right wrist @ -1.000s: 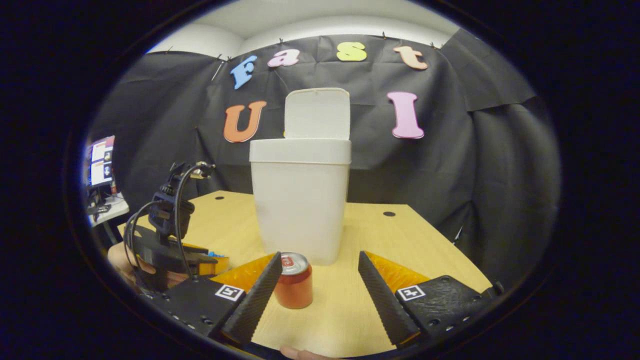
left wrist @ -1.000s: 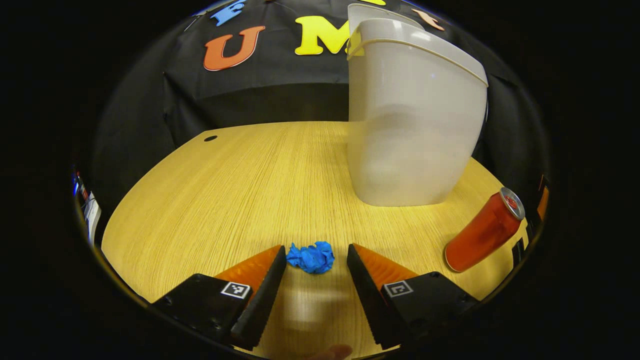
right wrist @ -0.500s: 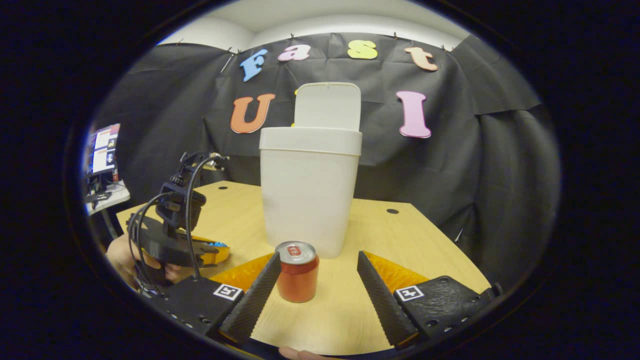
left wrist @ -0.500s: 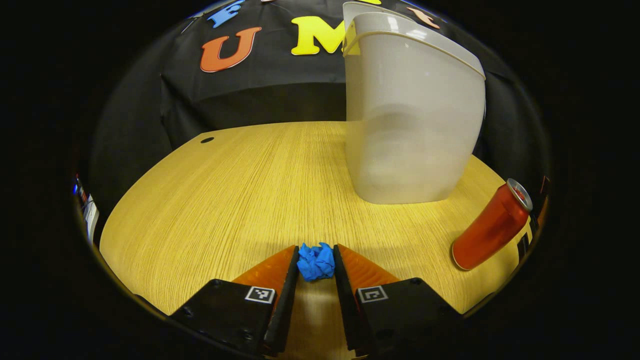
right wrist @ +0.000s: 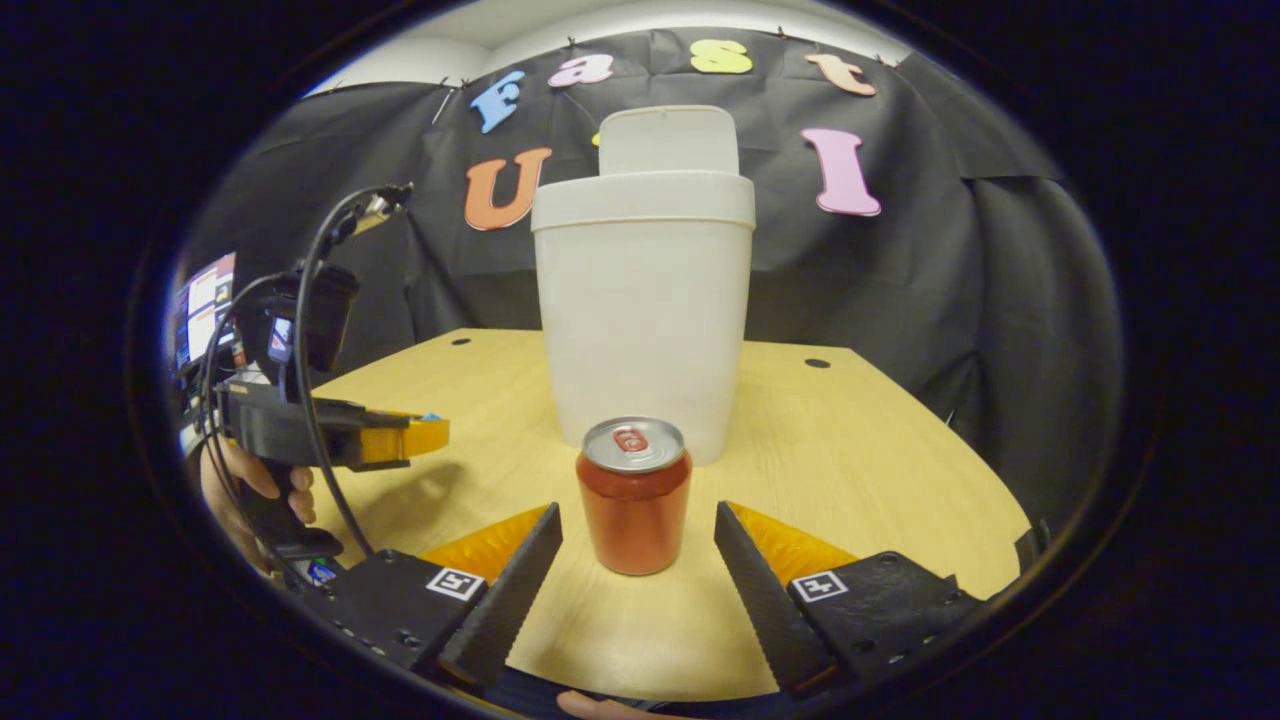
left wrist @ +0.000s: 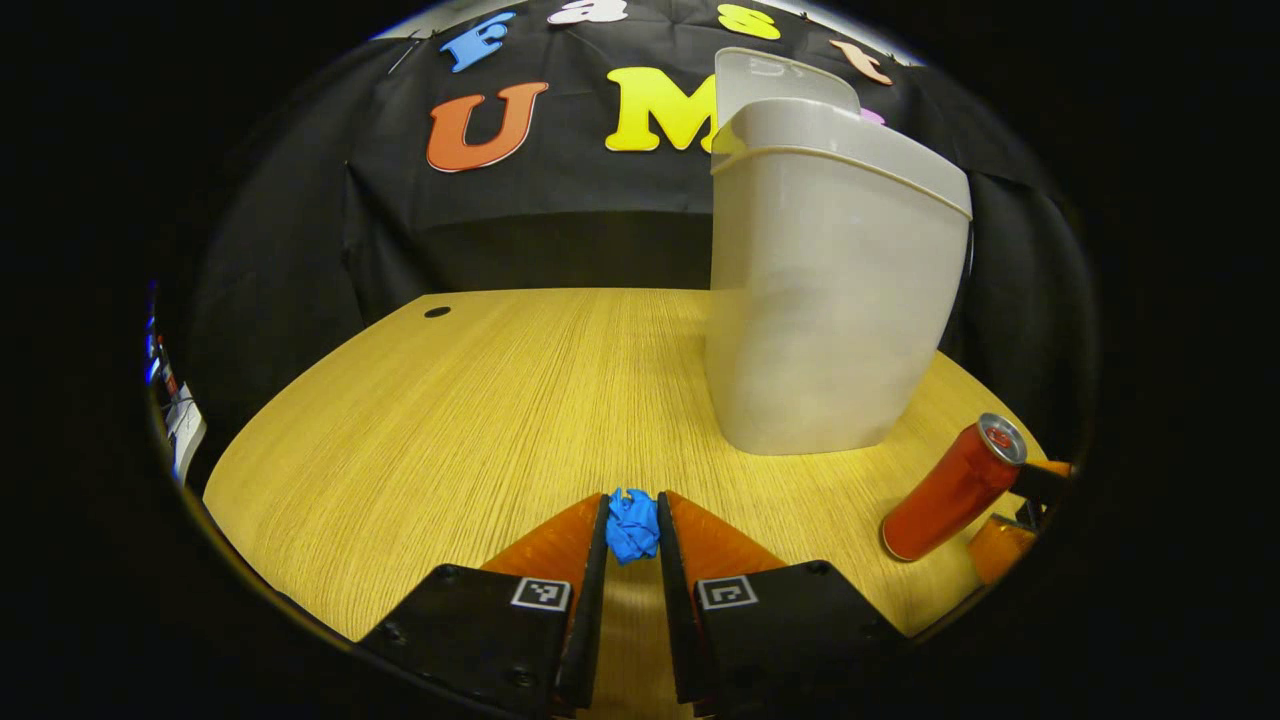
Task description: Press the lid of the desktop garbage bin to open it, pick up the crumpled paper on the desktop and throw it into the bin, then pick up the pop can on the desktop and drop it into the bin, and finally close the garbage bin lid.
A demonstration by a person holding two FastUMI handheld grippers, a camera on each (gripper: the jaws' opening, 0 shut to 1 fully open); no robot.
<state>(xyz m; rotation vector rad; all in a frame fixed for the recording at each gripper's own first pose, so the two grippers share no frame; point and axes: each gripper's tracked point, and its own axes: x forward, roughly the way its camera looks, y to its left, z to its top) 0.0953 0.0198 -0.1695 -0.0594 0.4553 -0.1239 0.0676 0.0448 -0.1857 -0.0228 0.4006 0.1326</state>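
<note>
In the left gripper view my left gripper (left wrist: 632, 528) is shut on the blue crumpled paper (left wrist: 632, 524) and holds it a little above the wooden table (left wrist: 500, 400). The white garbage bin (left wrist: 825, 290) stands ahead on the right with its lid (left wrist: 785, 78) raised. The red pop can (left wrist: 950, 490) stands at the far right. In the right gripper view my right gripper (right wrist: 638, 520) is open with the pop can (right wrist: 634, 495) upright just beyond its fingertips and the bin (right wrist: 645, 310) behind the can. The left gripper (right wrist: 400, 438) hangs at the left over the table.
A hand (right wrist: 235, 480) holds the left gripper's handle at the left edge, with cables looping above it. A monitor (right wrist: 205, 310) stands off the table's left side. Two small holes (right wrist: 816, 363) mark the table's far corners. Black cloth closes the back.
My left gripper has shut on the blue paper and lifted it off the table. My right gripper has moved forward and lower towards the can, still open.
</note>
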